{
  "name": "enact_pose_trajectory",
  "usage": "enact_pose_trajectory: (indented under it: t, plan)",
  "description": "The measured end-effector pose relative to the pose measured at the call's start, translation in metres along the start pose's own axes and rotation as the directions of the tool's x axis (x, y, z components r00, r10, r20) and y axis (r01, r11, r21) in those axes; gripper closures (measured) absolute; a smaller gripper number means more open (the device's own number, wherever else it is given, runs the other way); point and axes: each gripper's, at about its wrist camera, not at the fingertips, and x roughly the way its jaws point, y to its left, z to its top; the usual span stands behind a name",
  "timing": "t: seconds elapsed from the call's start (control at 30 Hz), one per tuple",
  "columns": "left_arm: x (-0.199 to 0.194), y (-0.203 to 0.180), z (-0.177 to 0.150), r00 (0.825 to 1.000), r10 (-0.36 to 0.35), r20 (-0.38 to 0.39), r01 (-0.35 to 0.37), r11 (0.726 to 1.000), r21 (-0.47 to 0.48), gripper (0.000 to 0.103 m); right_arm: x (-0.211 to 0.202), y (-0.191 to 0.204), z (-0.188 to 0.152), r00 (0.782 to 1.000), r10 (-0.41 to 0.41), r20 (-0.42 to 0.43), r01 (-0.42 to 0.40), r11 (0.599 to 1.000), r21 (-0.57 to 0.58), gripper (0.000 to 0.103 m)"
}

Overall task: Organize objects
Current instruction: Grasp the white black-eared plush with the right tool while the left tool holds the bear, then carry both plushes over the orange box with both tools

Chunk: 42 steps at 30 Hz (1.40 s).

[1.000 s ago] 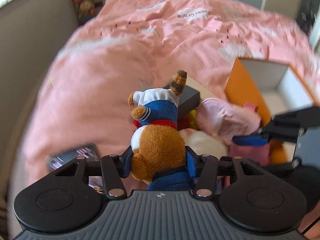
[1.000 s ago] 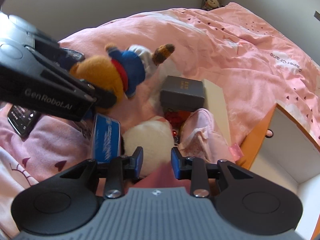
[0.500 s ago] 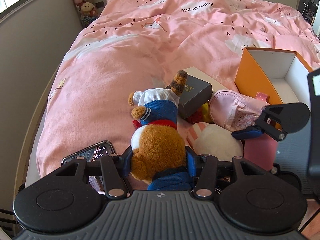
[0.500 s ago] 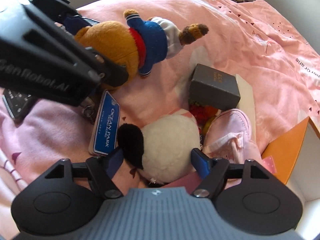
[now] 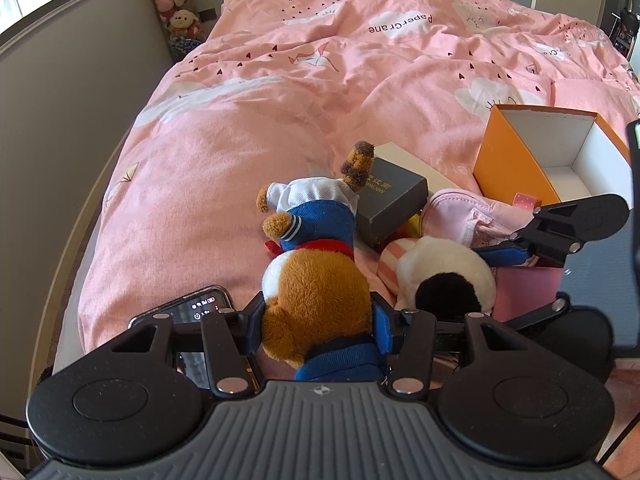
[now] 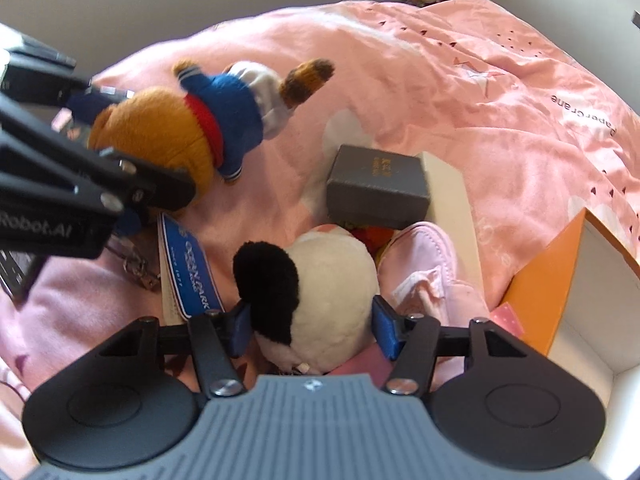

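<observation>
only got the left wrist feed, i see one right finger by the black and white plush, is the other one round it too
Observer: Yes. In the right wrist view the black-and-white plush sits between both fingers of the right gripper. The jaws are closing and the pads touch its two sides.
Operator: anything lying beside it that i can't see
Observer: A blue Ocean Park tag lies flat on the bedding, right next to the plush's black patch.
Operator: and past the tag
Observer: A metal clasp lies on the bedding at the tag's far edge.
</observation>
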Motion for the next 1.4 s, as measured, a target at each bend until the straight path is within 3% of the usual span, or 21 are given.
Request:
enact_pose_trajectory:
  t: [0.27,0.5,0.6,0.73,0.9,1.0,1.17,1.4]
  plan:
    - [-0.023,-0.001,0.009,0.998,0.008,0.070,-0.007,1.000,-0.018,0.044,-0.049,-0.026,0.007,0.988,0.023,0.156,-0.049,0.986,0.162,0.042]
    - [-0.045,-0.026,0.024,0.986,-0.069,0.154,0.070,0.998,-0.003,0.044,-0.118,-0.051,-0.011,0.947,-0.076,0.311,-0.026,0.950,0.311,0.042]
    - [-0.056,-0.047,0.032,0.967,-0.163,0.197,0.167,0.986,-0.001,0.044,-0.150,-0.067,-0.028,0.923,-0.149,0.355,-0.002,0.920,0.392,0.042]
    - [-0.065,-0.082,0.037,0.926,-0.295,0.236,0.292,0.955,0.052,0.044,-0.184,-0.089,-0.056,0.894,-0.237,0.380,0.017,0.865,0.501,0.042]
    - [-0.050,-0.123,0.036,0.883,-0.434,0.177,0.425,0.901,0.092,0.044,-0.205,-0.105,-0.094,0.871,-0.374,0.319,0.129,0.800,0.586,0.042]
    - [-0.032,-0.144,0.029,0.870,-0.482,0.103,0.471,0.874,0.119,0.044,-0.198,-0.113,-0.115,0.877,-0.407,0.254,0.166,0.754,0.635,0.042]
    - [-0.005,-0.166,0.012,0.898,-0.439,0.004,0.432,0.885,0.174,0.044,-0.169,-0.120,-0.146,0.909,-0.390,0.149,0.187,0.700,0.689,0.042]
    - [0.000,-0.178,0.000,0.912,-0.407,-0.047,0.407,0.888,0.216,0.044,-0.147,-0.120,-0.163,0.940,-0.329,0.091,0.168,0.678,0.716,0.041]
